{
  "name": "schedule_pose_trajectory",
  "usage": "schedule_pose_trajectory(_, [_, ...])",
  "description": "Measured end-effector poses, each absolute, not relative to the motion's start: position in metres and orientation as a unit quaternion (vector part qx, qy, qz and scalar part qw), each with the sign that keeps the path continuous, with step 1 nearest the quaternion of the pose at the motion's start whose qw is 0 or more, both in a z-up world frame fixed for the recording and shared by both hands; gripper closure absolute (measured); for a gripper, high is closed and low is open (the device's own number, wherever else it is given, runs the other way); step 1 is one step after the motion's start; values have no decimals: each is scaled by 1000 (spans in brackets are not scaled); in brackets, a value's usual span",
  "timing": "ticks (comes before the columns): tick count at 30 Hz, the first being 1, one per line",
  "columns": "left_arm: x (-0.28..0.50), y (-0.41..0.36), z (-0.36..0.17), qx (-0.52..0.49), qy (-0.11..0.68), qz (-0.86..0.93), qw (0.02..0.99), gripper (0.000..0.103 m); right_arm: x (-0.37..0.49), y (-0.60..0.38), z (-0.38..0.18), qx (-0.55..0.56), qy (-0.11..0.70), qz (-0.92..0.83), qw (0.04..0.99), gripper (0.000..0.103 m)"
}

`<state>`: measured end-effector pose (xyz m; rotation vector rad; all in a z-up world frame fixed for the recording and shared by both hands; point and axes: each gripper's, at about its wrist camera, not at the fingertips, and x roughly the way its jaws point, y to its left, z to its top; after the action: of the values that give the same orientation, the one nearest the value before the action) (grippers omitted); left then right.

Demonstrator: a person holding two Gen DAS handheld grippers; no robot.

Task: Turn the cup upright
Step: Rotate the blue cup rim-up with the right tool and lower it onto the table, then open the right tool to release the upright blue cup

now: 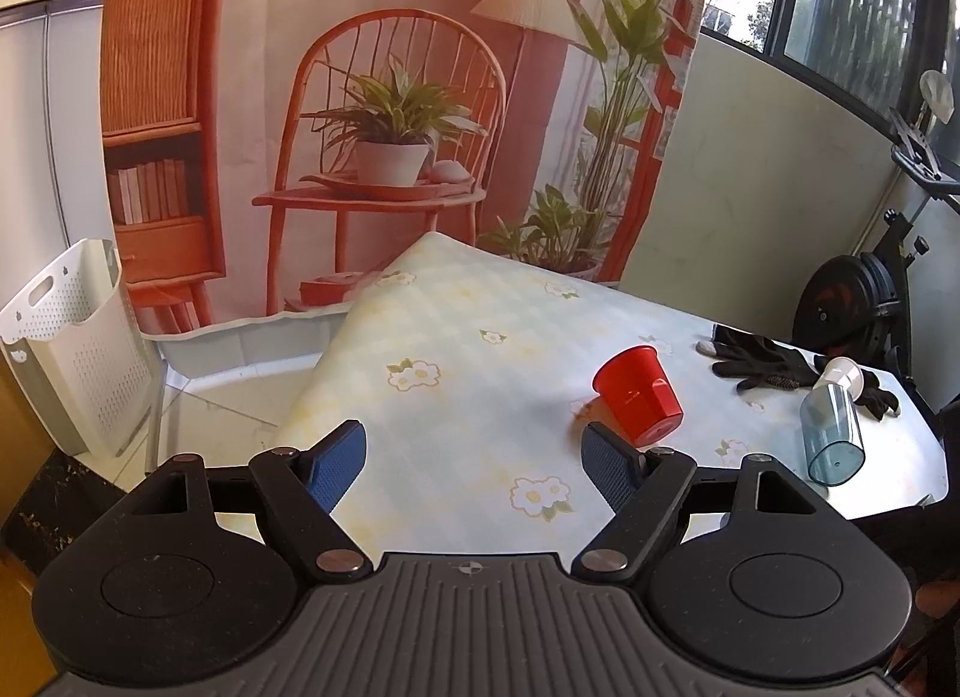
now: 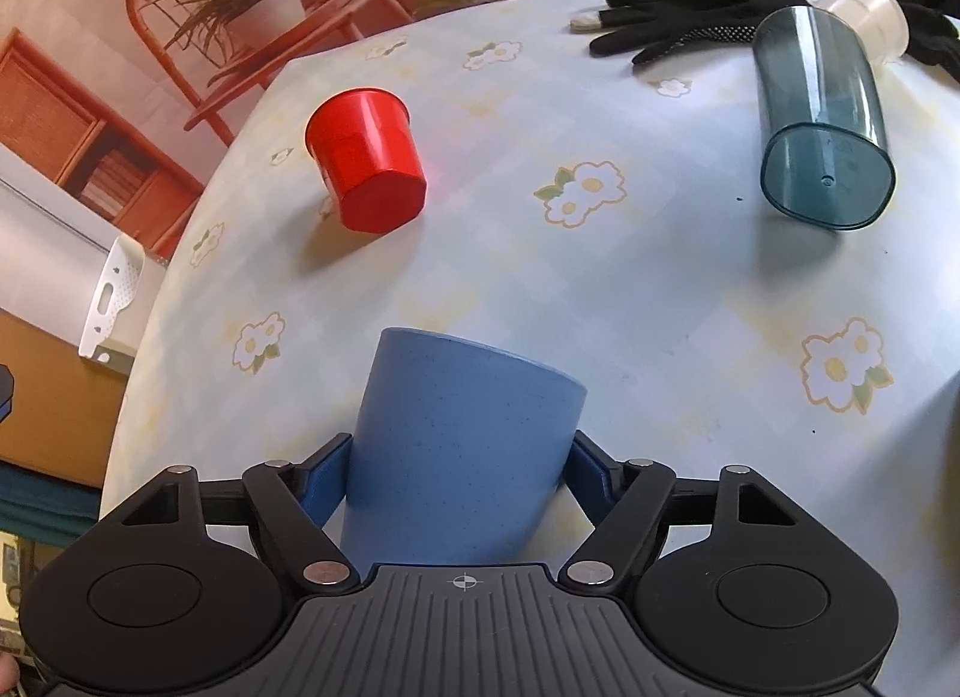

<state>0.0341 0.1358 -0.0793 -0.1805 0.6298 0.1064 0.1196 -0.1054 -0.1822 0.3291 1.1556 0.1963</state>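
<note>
Cup handling first: blue cup [image 2: 456, 451] is held between the pads of the right gripper [image 2: 459, 478], fingers closed on its lower wall from both sides, w/ the far end pointing away from the camera over the table [image 2: 660, 289]. Whether that far end is rim or base can't be told, nor whether it touches the cloth. Speckled matte wall looks like stiff plastic or similar, judged light and rigid, not fragile; surface is smooth, so slip is possible if it is turned fast. Grip across the mid-wall seems right, since the taper toward one end could let it slide out. Red cup [image 2: 366, 157] lies tipped, resting on its side w/ the closed base toward the right cam; also judged light, hard plastic, likely to roll if nudged. Best taken across the body near the middle, not at the flared rim. Teal cup [image 2: 822, 121] lies on its side near the black glove [image 2: 678, 19], a small white cup [image 2: 864, 13] just behind it. Left gripper [image 1: 474, 457] is wide open, nothing held, hovering above the table edge w/ the red cup [image 1: 639, 397] just beyond its right finger, apart from it. View diffs: blue cup is seen only by the right cam; left cam doesn't catch it at all. Left cam alone shows the white basket [image 1: 72, 349] on the floor and an exercise bike [image 1: 858, 289] past the table; the red cup's small side tab is also seen from there. Right cam gives the clearer look at the teal cup's closed base.
</note>
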Motion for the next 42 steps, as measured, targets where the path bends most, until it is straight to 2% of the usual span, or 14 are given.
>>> schedule_pose_trajectory(13, [34,132,-78,-94,318,45,942,22,108,-107,-176,147,528,99,831,34])
schedule_pose_trajectory(17, [32,129,-77,-100,317,38,942,22,87,-113,-159,139,492,118,851,35])
schedule_pose_trajectory(25, [33,120,-76,-104,320,22,942,22,57,-127,-126,32,418,90,904,37])
schedule_pose_trajectory(31, [35,114,-73,-126,321,16,939,22,68,-140,-129,-33,395,43,917,37])
schedule_pose_trajectory(42, [37,107,-76,-128,329,1,936,22,80,-150,-152,-62,392,11,918,37])
